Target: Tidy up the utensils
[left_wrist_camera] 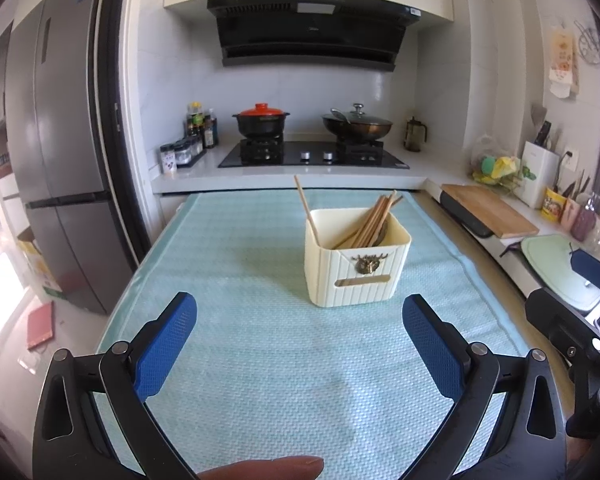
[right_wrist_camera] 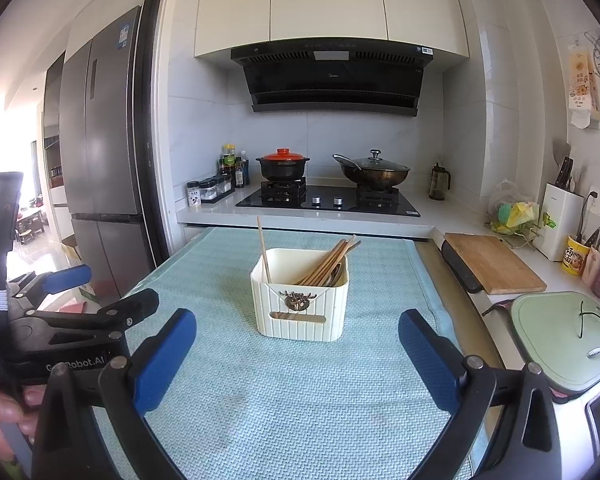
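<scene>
A cream ribbed utensil box [left_wrist_camera: 356, 268] [right_wrist_camera: 300, 300] stands upright on the light green mat [left_wrist_camera: 260, 360] [right_wrist_camera: 280, 400]. Inside it lean several wooden chopsticks [left_wrist_camera: 374, 222] [right_wrist_camera: 326, 262]; a single chopstick [left_wrist_camera: 307, 210] [right_wrist_camera: 264, 250] stands apart at the box's left corner. Something dark and metallic shows behind the chopsticks. My left gripper [left_wrist_camera: 300, 344] is open, empty, well short of the box. My right gripper [right_wrist_camera: 298, 354] is also open and empty, just in front of the box. The left gripper's body [right_wrist_camera: 76, 320] shows at the right wrist view's left side.
Behind the mat is a gas hob [left_wrist_camera: 314, 156] with a red-lidded pot [left_wrist_camera: 261, 120] and a lidded wok [left_wrist_camera: 357, 124]. A wooden cutting board [right_wrist_camera: 492, 264] and a green board [right_wrist_camera: 564, 336] lie to the right. A fridge [left_wrist_camera: 60, 160] stands left.
</scene>
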`<act>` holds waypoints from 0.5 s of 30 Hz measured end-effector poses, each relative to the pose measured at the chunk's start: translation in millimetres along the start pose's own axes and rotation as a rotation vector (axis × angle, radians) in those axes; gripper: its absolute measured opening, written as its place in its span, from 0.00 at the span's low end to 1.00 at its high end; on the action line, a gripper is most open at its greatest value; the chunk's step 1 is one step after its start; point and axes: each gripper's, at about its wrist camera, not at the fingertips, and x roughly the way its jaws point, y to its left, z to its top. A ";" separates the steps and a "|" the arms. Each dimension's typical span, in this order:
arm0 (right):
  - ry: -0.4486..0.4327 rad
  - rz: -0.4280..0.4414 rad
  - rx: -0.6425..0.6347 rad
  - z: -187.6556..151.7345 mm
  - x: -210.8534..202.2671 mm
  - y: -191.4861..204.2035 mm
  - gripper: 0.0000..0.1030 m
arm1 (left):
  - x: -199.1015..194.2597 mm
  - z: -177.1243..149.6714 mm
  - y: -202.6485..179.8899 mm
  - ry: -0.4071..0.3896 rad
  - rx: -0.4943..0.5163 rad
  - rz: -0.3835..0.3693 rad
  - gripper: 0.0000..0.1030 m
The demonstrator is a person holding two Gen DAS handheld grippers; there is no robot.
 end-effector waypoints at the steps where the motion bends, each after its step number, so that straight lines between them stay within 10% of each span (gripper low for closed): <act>1: 0.000 0.000 -0.001 -0.2 -0.1 0.0 1.00 | 0.2 -0.1 0.2 0.001 -0.001 -0.001 1.00; 15: 0.002 0.000 -0.002 -0.7 -0.4 0.2 1.00 | 0.9 -0.5 -1.7 0.002 0.000 -0.003 1.00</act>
